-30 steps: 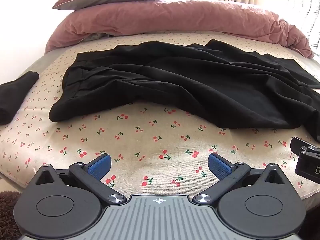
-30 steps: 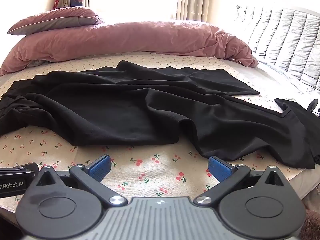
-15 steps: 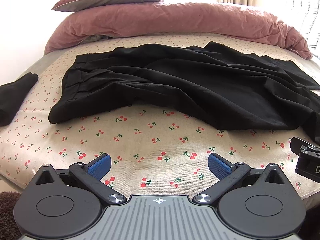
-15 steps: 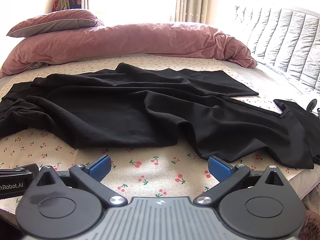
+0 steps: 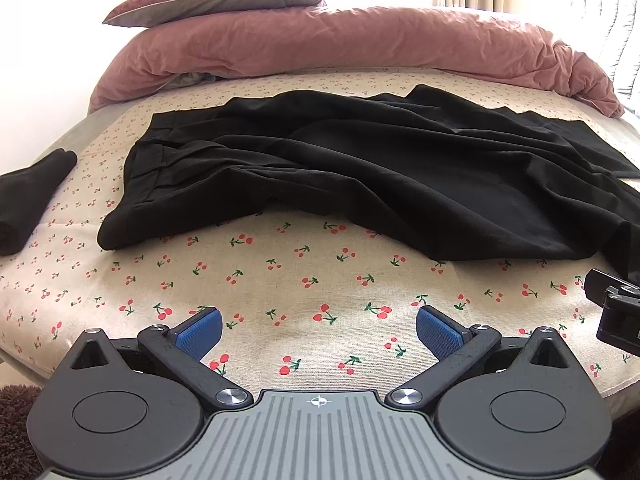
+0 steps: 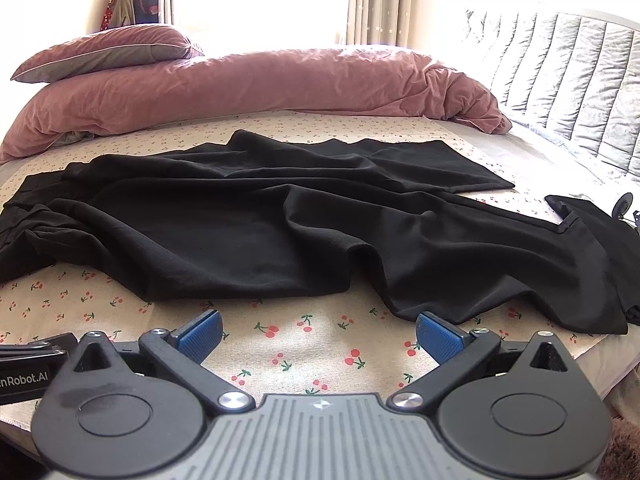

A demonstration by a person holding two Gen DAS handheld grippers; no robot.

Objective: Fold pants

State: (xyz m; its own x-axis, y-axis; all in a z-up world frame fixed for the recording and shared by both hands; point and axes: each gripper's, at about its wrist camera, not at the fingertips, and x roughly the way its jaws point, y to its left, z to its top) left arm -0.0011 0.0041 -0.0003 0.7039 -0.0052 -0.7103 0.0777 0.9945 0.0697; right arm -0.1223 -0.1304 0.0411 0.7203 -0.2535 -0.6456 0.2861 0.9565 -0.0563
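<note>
Both claws hang over the bed's point(image 5: 280, 280) near edge, the left claw point(image 5: 319, 328) and right claw point(image 6: 319, 328) wide apart and empty. The black pants point(image 5: 380, 176) lie rumpled mid-bed, long way left to right, waist left. Pinching one loose layer might drag them messier.

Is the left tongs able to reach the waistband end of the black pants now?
Probably yes: the left tongs stand open, and only bare cherry-print sheet lies before the waistband end.
</note>
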